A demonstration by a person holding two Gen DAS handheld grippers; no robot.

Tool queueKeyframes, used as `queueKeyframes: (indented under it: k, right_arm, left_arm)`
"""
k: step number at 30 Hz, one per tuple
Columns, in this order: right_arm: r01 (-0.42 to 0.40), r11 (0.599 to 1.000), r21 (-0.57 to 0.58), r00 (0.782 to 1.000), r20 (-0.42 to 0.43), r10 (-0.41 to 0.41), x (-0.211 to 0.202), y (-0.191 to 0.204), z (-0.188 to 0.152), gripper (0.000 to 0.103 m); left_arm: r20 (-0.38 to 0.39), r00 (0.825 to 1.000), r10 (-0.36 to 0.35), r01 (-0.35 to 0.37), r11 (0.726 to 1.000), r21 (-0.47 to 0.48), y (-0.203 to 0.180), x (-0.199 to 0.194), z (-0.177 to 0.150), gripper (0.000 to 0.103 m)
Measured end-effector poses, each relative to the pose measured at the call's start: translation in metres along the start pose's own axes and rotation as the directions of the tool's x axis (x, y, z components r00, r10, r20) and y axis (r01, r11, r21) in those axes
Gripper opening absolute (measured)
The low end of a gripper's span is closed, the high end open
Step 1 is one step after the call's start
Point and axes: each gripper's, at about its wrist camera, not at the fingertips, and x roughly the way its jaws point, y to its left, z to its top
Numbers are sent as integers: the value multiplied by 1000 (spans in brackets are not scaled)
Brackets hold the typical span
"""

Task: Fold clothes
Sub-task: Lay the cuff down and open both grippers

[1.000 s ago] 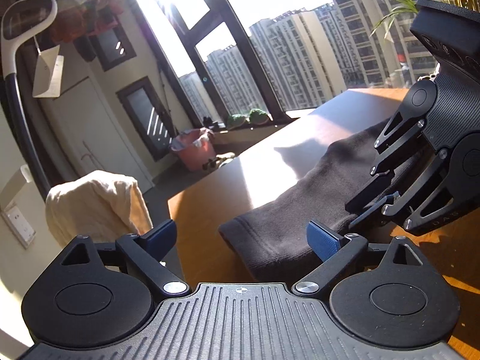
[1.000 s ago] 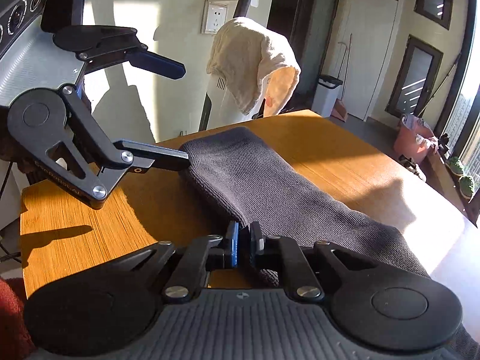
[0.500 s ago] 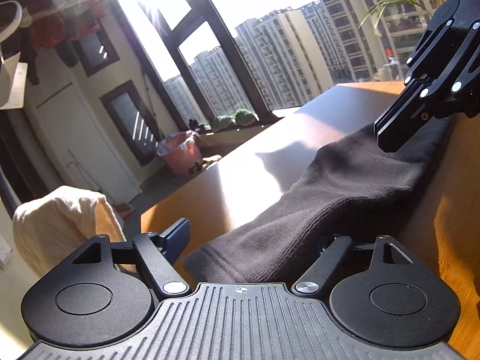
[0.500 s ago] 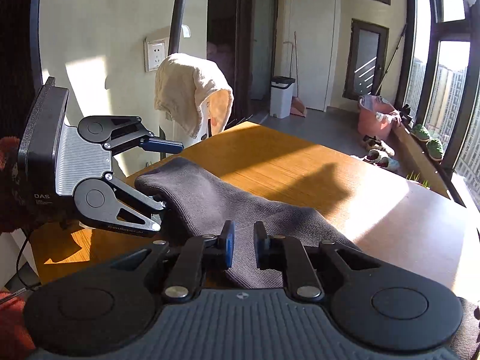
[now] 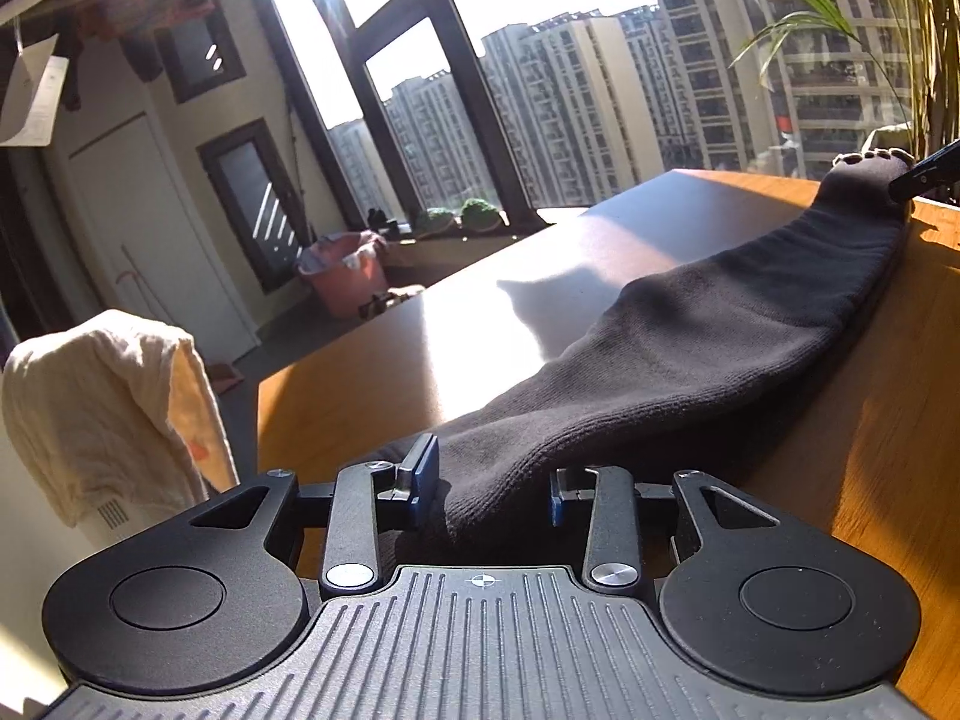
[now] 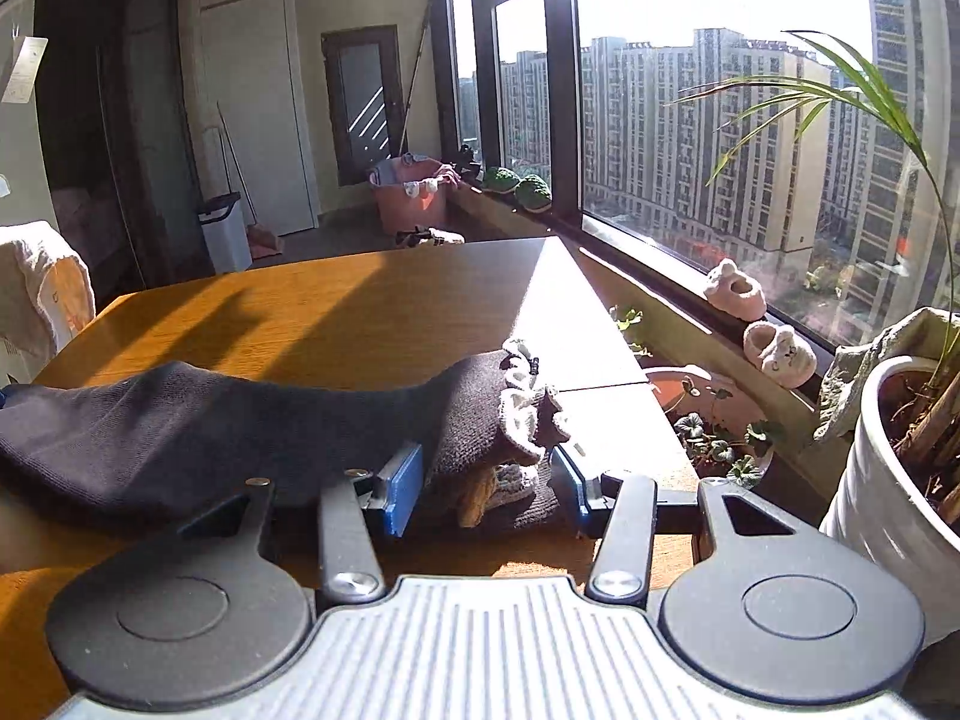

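A long dark sock [image 5: 690,360] lies stretched across the wooden table [image 5: 360,390]. My left gripper [image 5: 487,480] is shut on its bunched cuff end, blue pads [image 5: 423,468] pressing from both sides. In the right wrist view the sock [image 6: 210,420] runs off to the left, and its toe end with a pale grey knitted patch [image 6: 528,414] sits between the pads of my right gripper [image 6: 486,480]. That gripper is open, with a sliver of table showing by the right pad. In the left wrist view one of the right gripper's fingers [image 5: 927,171] pokes in beside the toe.
A cream towel [image 5: 102,408] hangs over a chair back past the table's left end. A white plant pot [image 6: 888,480] and small floor plants stand close off the right table edge [image 6: 600,324]. Baby shoes [image 6: 735,294] rest on the window sill.
The left gripper went from wide open to closed on the cuff. The right gripper opened, swung away from the left one and now straddles the toe end.
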Motion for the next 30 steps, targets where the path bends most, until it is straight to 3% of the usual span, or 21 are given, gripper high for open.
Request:
queueKeyframes:
  k: [1,6,9,11,12,14,15,17,19,21,23,25,28,30]
  right_arm:
    - [-7,1000,-12,1000,1,7,3,3,3,12]
    - [-37,997,-72,997,61,42,-4,13,29,11]
    - [-32,995,-94,991,130,44,10,20,73,11]
    - [-17,995,-98,986,165,33,30,24,104,12]
    - [3,995,-100,985,171,15,44,27,117,12]
    - [63,993,-102,987,152,-47,72,26,133,26]
    - [84,991,-103,988,141,-69,84,26,138,28]
    - [52,994,-100,993,110,-41,88,31,125,29]
    - [20,995,-96,997,79,-13,93,35,113,31]
    - [-12,996,-92,999,47,16,97,39,100,39]
    - [-60,993,-98,998,7,61,99,51,85,46]
    - [-109,989,-98,994,-26,107,102,68,76,48]
    - [-150,986,-77,988,-51,146,117,85,73,60]
    - [-157,986,-48,985,-85,153,129,95,69,62]
  left_arm:
    - [0,1000,6,-6,1000,-1,0,0,1,38]
    - [4,1000,26,-25,999,-36,12,-2,16,28]
    - [21,1000,18,-16,994,-108,34,4,37,27]
    - [13,997,81,-77,977,-197,60,24,59,33]
    - [-12,991,135,-134,962,-238,73,36,64,44]
    - [-68,969,238,-247,916,-315,97,61,76,55]
    - [-104,954,282,-301,895,-328,106,70,78,52]
    - [-132,944,303,-331,876,-351,116,75,80,53]
    - [-116,964,241,-268,872,-409,118,68,78,60]
    - [-91,987,136,-163,876,-455,112,60,71,81]
    - [-79,997,-2,-35,882,-469,93,63,64,87]
    - [-104,990,-97,37,881,-472,69,77,59,88]
    - [-132,980,-150,72,881,-467,47,94,54,91]
    - [-154,972,-176,79,867,-492,39,106,46,94]
